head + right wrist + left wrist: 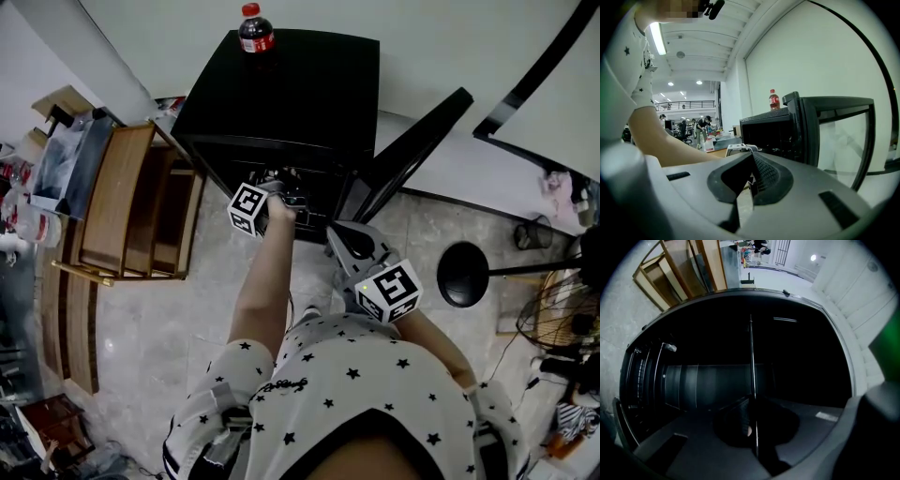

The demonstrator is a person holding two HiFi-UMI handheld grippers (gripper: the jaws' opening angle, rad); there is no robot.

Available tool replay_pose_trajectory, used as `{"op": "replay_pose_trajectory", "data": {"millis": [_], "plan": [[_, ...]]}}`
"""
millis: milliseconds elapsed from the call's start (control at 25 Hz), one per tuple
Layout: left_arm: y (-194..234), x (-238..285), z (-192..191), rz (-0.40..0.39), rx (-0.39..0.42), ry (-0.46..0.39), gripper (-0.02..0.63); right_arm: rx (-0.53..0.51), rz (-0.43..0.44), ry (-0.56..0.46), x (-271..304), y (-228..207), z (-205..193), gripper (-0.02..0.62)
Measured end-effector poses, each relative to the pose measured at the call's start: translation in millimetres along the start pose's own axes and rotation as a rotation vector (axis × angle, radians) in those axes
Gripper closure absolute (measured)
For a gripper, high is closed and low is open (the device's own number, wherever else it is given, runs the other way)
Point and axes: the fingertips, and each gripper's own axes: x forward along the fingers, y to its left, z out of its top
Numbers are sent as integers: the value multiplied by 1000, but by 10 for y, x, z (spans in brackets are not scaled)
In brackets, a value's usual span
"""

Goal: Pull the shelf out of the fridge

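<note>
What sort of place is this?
Probably a big open workshop or lab, not a home: strip lights overhead, people working far behind, and a mini fridge on bare tiled floor.

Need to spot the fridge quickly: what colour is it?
The fridge is black, clearest in the head view.

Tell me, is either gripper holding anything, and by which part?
The left gripper grips the fridge shelf by its thin front edge; the right gripper holds nothing.
</note>
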Motion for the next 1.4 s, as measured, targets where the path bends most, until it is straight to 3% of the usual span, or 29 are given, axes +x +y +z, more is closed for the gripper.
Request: {"op": "replay_pose_trajectory", "data": {"millis": [1400], "plan": [[-37,-1069,24,5,-25,-32,584,2,-7,-32,-419,633,-56,601]]}}
